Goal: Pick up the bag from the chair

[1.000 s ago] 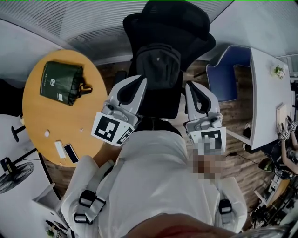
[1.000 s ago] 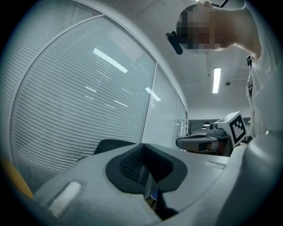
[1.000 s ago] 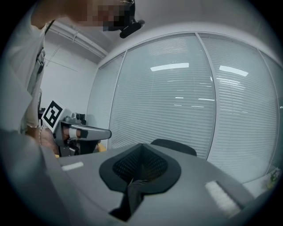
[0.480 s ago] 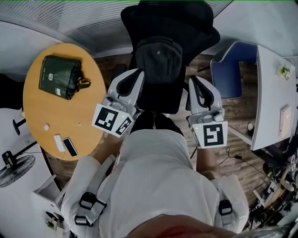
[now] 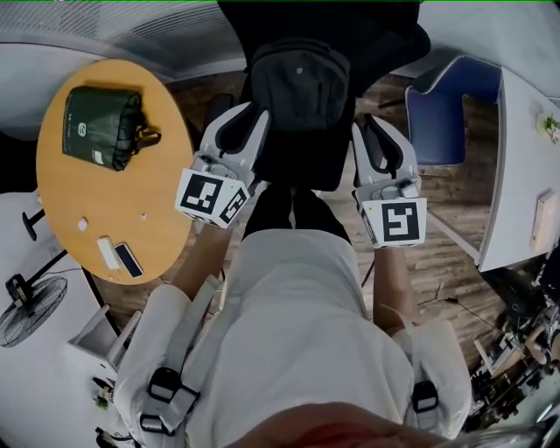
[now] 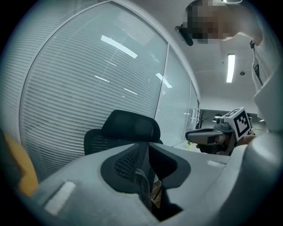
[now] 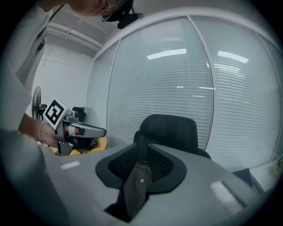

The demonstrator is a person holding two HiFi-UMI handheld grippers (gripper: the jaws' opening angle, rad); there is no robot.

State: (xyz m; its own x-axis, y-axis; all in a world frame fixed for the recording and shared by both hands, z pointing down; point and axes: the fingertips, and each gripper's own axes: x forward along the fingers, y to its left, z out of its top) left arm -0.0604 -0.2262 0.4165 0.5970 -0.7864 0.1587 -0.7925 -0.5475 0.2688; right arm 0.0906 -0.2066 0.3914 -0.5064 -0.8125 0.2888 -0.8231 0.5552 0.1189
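Note:
A black backpack (image 5: 300,96) stands on the seat of a black office chair (image 5: 350,26). My left gripper (image 5: 252,115) is at the backpack's left side and my right gripper (image 5: 364,131) at its right side. In the left gripper view the left gripper's (image 6: 148,150) jaws have just been opening, with a thin dark strap (image 6: 143,185) in the narrow gap and floor showing beside it. In the right gripper view the right gripper's (image 7: 142,148) jaws have also just been opening, and a wider dark strap (image 7: 135,185) hangs between them. Both views show the chair's headrest (image 7: 170,128) ahead.
A round wooden table (image 5: 105,210) at the left holds a green bag (image 5: 101,127), a phone (image 5: 128,259) and a small white item (image 5: 107,253). A blue chair (image 5: 455,114) and a white desk (image 5: 525,175) stand at the right. Window blinds close off the space behind the office chair.
Both grippers have sunk and moved forward along the backpack's sides. Backpack, chair and table sit higher in the head view now.

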